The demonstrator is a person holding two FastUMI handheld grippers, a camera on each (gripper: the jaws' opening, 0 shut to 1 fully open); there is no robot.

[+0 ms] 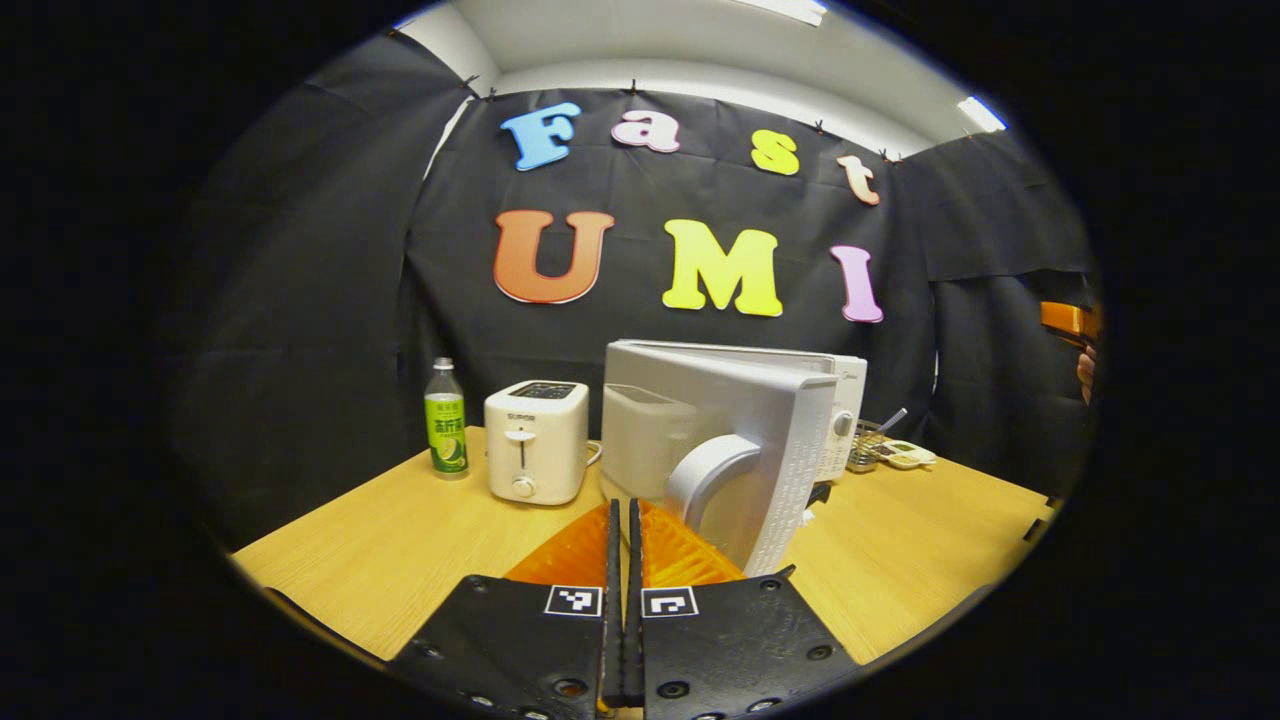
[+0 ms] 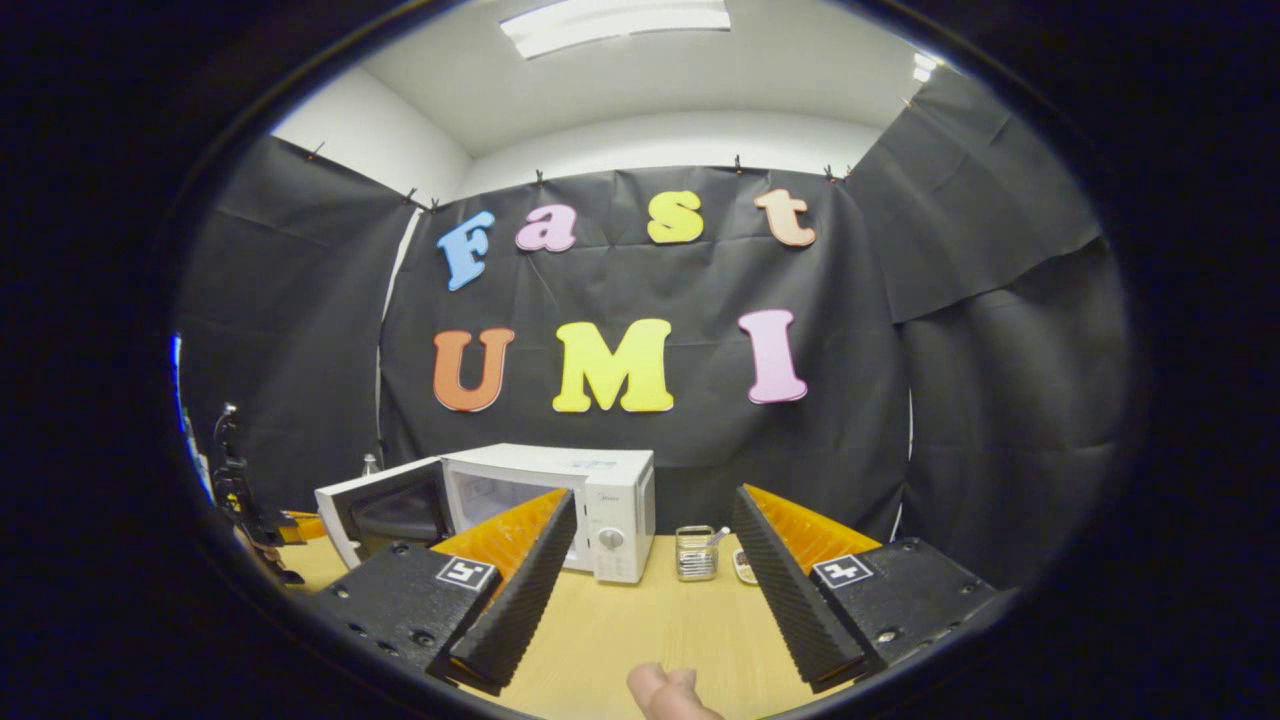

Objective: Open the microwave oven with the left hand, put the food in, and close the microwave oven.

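Observation:
The white microwave (image 1: 845, 395) stands mid-table with its door (image 1: 770, 440) swung open toward me; the curved handle (image 1: 705, 475) is just right of my left gripper (image 1: 622, 508). That gripper is shut with nothing between its fingers and is not touching the handle. In the right gripper view the microwave (image 2: 615, 500) has its door (image 2: 385, 512) hanging open to the left, showing the dark cavity. My right gripper (image 2: 655, 495) is held wide open above the table and holds nothing. A small dish of food (image 1: 905, 455) (image 2: 745, 566) lies right of the microwave.
A white toaster (image 1: 537, 440) and a green-labelled bottle (image 1: 446, 420) stand left of the microwave on the wooden table (image 1: 400, 540). A wire basket (image 2: 697, 552) sits beside the dish. A fingertip (image 2: 665, 692) shows at the bottom edge. A hand (image 1: 1085, 368) is at the far right.

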